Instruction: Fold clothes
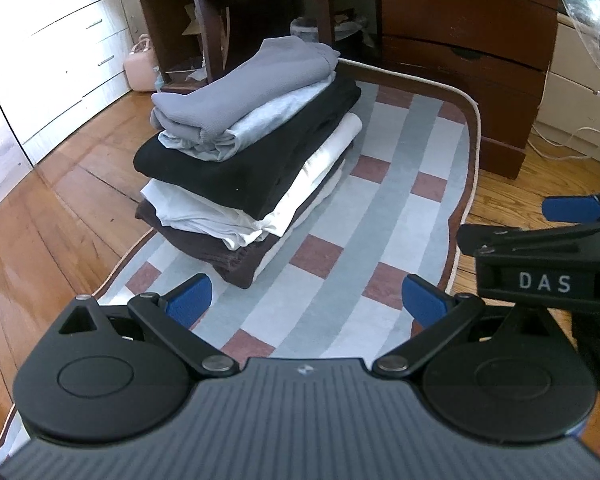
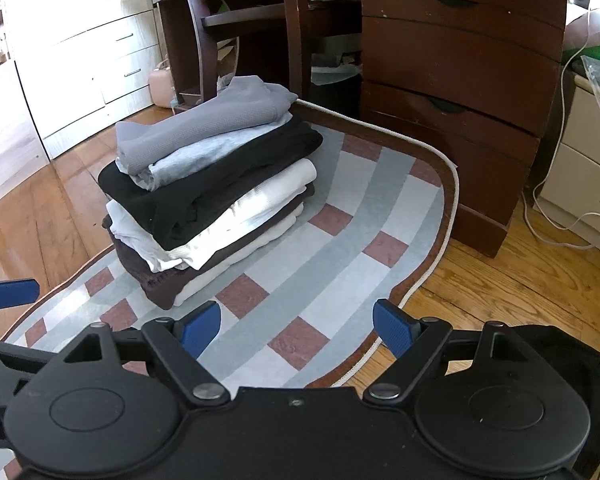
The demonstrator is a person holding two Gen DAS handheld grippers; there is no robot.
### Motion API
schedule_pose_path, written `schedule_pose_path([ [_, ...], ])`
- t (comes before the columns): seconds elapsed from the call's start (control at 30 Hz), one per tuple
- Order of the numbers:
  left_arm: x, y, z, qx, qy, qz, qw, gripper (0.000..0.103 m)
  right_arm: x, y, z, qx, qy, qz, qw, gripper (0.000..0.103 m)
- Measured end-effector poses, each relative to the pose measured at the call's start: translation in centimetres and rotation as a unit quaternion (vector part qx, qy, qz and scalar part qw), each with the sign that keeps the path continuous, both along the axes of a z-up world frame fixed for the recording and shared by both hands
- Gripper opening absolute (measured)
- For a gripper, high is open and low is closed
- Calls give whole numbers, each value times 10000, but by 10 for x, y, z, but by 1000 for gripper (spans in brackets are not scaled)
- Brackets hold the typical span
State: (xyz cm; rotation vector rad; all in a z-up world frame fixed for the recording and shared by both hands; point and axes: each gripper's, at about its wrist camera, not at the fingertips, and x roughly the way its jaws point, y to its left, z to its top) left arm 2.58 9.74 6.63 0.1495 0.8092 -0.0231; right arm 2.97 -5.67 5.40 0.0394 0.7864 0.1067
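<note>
Both tongs, left tongs (image 1: 306,300) and right tongs (image 2: 298,326), are hanging released above the rug (image 1: 380,216); stack of clothes (image 1: 244,160) is looking finished, so avoid nudging it

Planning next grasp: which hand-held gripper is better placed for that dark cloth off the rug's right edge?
Right hand-held gripper, probably: the dark cloth lies just beside its right finger. It is open and empty. The left hand-held gripper faces the folded stack.
</note>
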Motion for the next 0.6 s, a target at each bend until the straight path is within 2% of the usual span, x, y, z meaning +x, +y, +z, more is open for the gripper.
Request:
schedule_pose_path([
  [0.6, -2, 10, -6, -130, 100, 84, 9998, 103, -4, 6, 2, -53, -105, -33, 9999, 87],
])
